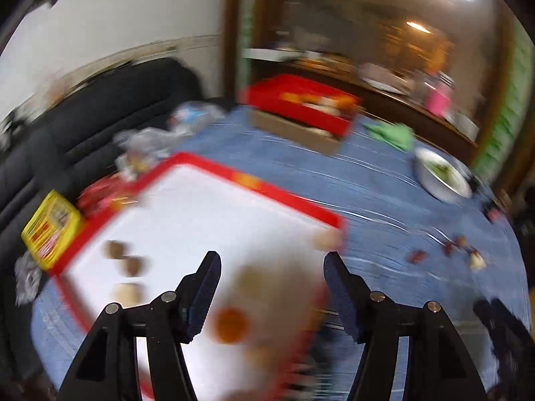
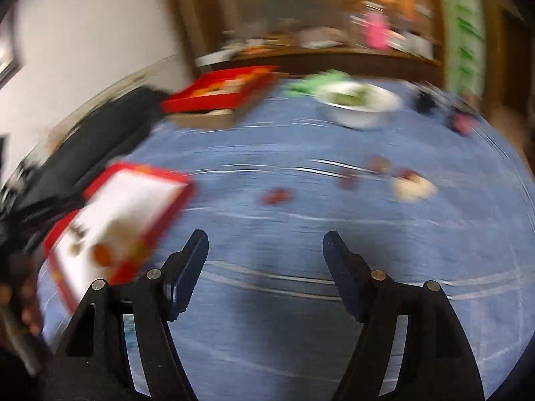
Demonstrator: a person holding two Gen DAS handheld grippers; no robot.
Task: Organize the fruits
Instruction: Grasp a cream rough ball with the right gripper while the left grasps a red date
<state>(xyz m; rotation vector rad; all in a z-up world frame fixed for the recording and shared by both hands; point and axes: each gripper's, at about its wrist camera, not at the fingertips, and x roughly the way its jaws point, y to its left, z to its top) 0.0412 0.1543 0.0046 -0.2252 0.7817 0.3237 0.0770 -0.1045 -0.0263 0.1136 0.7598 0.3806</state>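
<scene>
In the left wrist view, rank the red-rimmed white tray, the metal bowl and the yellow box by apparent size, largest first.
1. red-rimmed white tray, by far the largest, though also nearest the camera.
2 and 3. metal bowl and yellow box: they look alike in size, and blur and differing nearness leave their order unsure.

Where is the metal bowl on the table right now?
The metal bowl sits at the far side of the blue tablecloth, right of centre in the right wrist view, just beside a green cloth and right of the red box.

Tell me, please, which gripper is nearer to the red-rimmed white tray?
Left. The left gripper hangs right over the tray, open. The right gripper is over bare blue cloth, with the tray off to its left.
</scene>
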